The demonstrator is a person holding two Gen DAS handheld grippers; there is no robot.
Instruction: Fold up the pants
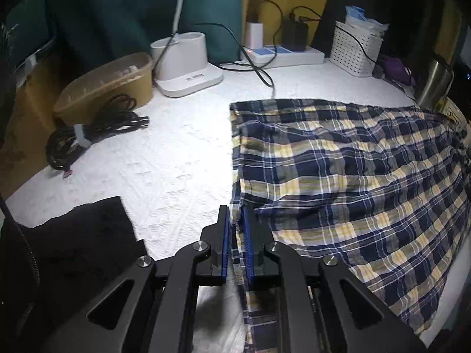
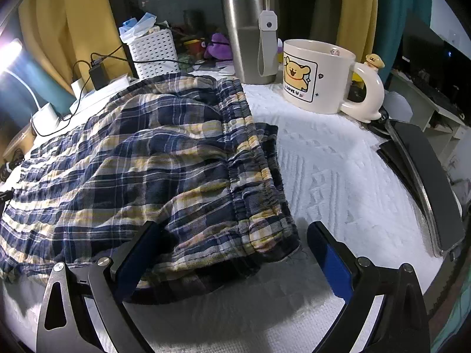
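Blue, yellow and white plaid pants (image 1: 347,170) lie on a white textured cloth (image 1: 176,161), folded over themselves. My left gripper (image 1: 236,214) is shut on the near hem edge of the pants, with cloth pinched between its blue pads. In the right wrist view the pants (image 2: 153,158) show their gathered elastic waistband (image 2: 253,153) toward me. My right gripper (image 2: 232,229) is open, with its jaws on either side of the near waistband corner; the left finger (image 2: 138,250) rests against the fabric and the right finger (image 2: 329,253) is over bare cloth.
A cartoon mug (image 2: 321,76) and a steel tumbler (image 2: 250,35) stand behind the waistband. A white perforated basket (image 1: 353,48), power strip (image 1: 282,54), white lamp base (image 1: 188,64), brown tub (image 1: 109,85), coiled black cable (image 1: 94,132) and a black cloth (image 1: 82,235) surround the left side. A dark tablet (image 2: 424,182) lies right.
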